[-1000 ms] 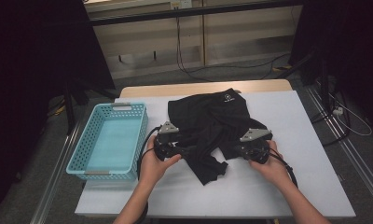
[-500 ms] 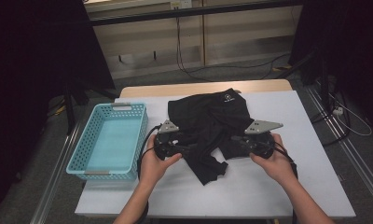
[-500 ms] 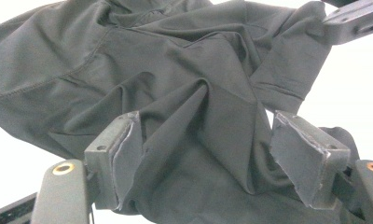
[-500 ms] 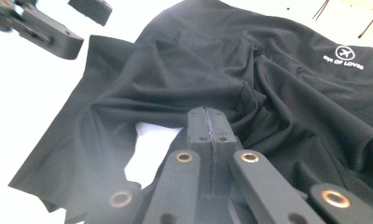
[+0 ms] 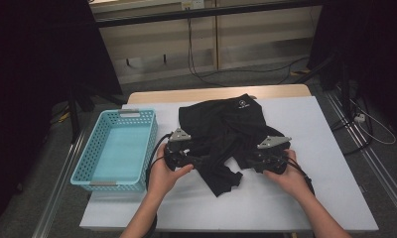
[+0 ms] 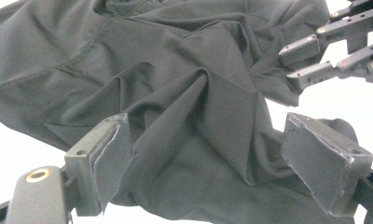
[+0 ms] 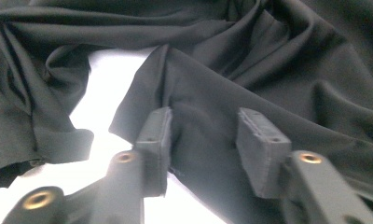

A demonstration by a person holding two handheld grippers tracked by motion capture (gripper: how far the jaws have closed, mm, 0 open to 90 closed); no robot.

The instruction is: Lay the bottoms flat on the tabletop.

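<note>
A black garment (image 5: pixel 226 134), crumpled, lies at the centre of the white table (image 5: pixel 325 148) in the high view, its lower flap hanging toward the bottom edge of the frame. The left gripper (image 6: pixel 201 158) sits at the garment's left edge with its jaws spread wide, cloth bunched between them but not pinched. The right gripper (image 7: pixel 203 140), at the garment's lower right, is also released, jaws parted over a fold. A turquoise basket (image 5: pixel 95 173) stands at the left of the frame.
</note>
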